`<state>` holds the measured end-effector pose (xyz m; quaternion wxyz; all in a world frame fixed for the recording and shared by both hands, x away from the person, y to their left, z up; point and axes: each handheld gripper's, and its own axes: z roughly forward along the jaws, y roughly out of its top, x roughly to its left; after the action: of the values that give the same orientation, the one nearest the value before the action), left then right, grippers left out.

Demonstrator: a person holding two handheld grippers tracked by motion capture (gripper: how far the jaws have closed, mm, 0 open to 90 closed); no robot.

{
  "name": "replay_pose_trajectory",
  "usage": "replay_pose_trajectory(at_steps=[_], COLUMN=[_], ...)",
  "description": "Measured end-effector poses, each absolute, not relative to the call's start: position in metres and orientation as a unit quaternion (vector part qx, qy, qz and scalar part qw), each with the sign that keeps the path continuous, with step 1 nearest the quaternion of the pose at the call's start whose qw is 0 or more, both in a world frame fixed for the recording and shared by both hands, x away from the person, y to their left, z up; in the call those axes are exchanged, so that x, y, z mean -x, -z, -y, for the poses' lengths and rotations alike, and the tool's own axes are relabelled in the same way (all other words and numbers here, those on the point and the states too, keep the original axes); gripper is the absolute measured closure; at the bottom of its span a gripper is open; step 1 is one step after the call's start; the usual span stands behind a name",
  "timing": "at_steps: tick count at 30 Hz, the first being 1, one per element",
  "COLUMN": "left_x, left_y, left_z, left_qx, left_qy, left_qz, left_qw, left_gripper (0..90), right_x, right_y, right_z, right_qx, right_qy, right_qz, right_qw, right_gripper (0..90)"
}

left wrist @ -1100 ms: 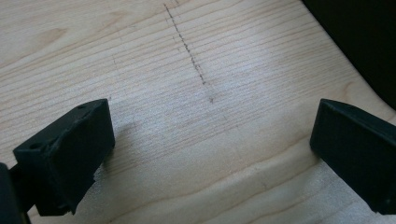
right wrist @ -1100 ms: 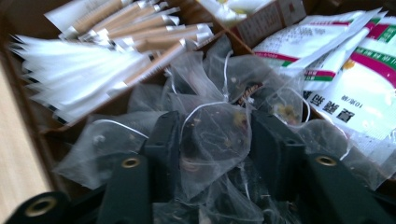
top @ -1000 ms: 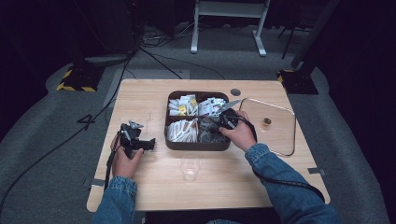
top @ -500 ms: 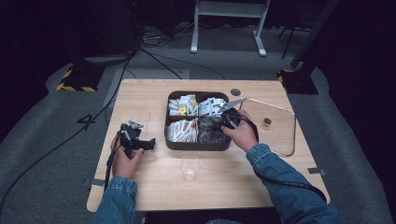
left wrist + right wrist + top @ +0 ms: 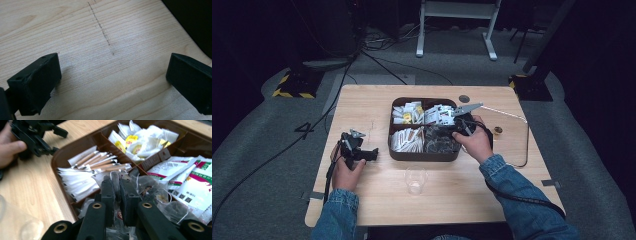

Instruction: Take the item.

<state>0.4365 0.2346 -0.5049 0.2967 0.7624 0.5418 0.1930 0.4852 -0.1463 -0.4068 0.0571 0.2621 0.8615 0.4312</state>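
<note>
Pale wooden bench (image 5: 362,105) with rounded corners, carrying a few things.

A dark brown compartment tray (image 5: 424,154) sits near the middle, filled with sachets and packets. A clear plastic cup (image 5: 416,180) stands just in front of it, apart from its wall. A thin wire frame (image 5: 526,135) lies at the right side, a small round brass-coloured piece (image 5: 498,131) inside it. A dark disc (image 5: 464,98) rests near the far edge.

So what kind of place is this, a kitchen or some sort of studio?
Probably a lab or recording studio, not a kitchen: one wooden table stands on grey carpet amid dark surroundings, cables trail across the floor, and yellow-black hazard tape marks an equipment base.
</note>
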Motion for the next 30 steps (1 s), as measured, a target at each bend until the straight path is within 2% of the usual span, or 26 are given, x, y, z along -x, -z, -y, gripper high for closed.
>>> replay_pose_trajectory(at_steps=[30], left_x=[-0.436], left_y=[0.505], left_z=[-0.235], left_qx=[-0.762], left_qy=[-0.193], left_qz=[-0.542], left_qw=[0.297], left_gripper=[0.2], right_x=[-0.427], right_y=[0.366], right_z=[0.135], right_qx=[-0.195], right_qy=[-0.461], right_qz=[-0.865], right_qw=[0.043], right_gripper=[82.7])
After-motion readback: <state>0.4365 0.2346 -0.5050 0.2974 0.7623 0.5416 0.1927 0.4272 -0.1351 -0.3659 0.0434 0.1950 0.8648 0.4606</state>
